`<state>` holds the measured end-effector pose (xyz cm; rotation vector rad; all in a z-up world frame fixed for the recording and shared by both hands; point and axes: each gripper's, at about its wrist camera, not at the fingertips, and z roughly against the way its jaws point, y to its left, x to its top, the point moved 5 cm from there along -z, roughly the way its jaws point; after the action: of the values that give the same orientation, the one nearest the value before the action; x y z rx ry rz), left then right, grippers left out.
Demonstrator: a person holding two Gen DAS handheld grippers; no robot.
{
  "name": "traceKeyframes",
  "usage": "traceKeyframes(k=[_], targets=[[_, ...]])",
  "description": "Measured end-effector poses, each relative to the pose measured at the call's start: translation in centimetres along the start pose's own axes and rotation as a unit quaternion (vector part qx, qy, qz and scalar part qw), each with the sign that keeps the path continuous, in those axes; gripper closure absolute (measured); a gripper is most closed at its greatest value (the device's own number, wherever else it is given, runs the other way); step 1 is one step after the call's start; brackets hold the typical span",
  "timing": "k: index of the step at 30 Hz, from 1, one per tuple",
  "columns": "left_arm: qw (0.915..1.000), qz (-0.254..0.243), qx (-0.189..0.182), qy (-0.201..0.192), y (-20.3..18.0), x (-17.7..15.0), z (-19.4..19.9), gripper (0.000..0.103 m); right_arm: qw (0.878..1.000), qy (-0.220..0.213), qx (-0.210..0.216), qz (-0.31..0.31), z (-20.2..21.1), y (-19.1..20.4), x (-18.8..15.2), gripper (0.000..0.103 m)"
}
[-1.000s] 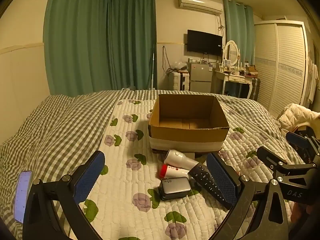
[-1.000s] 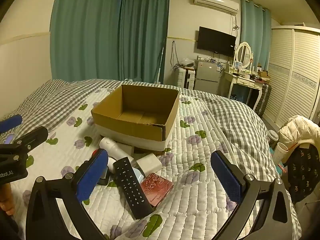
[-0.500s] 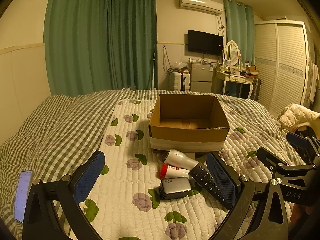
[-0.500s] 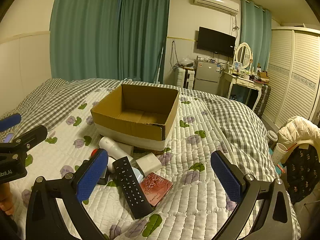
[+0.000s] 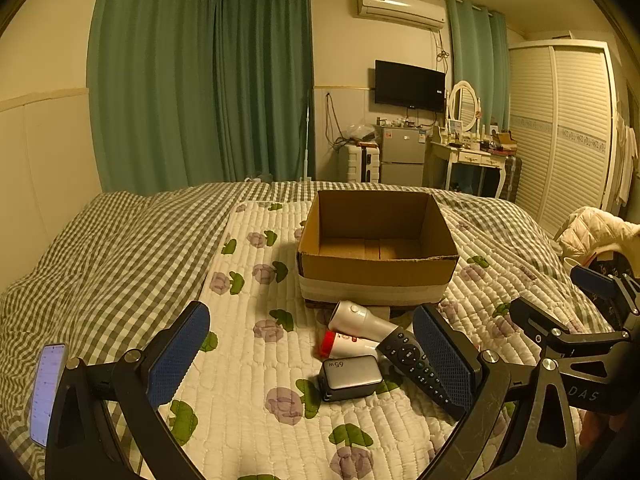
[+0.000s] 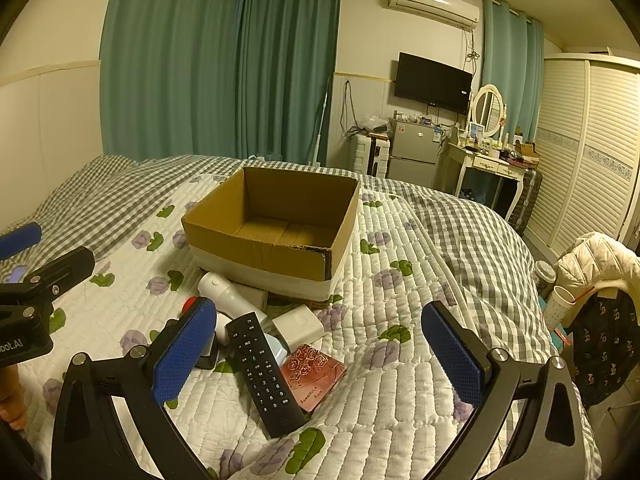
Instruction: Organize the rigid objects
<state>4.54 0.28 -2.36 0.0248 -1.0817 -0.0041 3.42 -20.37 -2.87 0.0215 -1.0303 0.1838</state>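
Note:
An open, empty cardboard box [image 5: 376,268] [image 6: 256,252] stands on the quilted bed. In front of it lie a white bottle [image 5: 362,320] [image 6: 226,294], a red-capped tube [image 5: 346,345], a grey power bank [image 5: 349,376], a black remote [image 5: 416,368] [image 6: 264,372], a red rose-patterned box [image 6: 314,374] and a small white box [image 6: 298,323]. My left gripper [image 5: 312,364] is open and empty, just short of the pile. My right gripper [image 6: 316,360] is open and empty, above the remote and red box.
A phone [image 5: 48,392] lies on the checked duvet at the left. A chair with a white jacket [image 6: 600,260] and cups [image 6: 560,304] stands off the bed's right side. A fridge [image 6: 412,154], dressing table and wardrobe stand beyond.
None of the objects has moved. Both views have shifted very slightly; the grippers stay open.

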Motion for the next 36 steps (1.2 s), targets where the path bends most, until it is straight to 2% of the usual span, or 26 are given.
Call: traceKeyframes(k=[36], targets=[[1.0, -0.001, 0.002, 0.0, 0.42, 0.4, 0.08, 0.0, 1.0, 0.005, 0.004, 0.006, -0.09, 0.57, -0.05, 0.0]])
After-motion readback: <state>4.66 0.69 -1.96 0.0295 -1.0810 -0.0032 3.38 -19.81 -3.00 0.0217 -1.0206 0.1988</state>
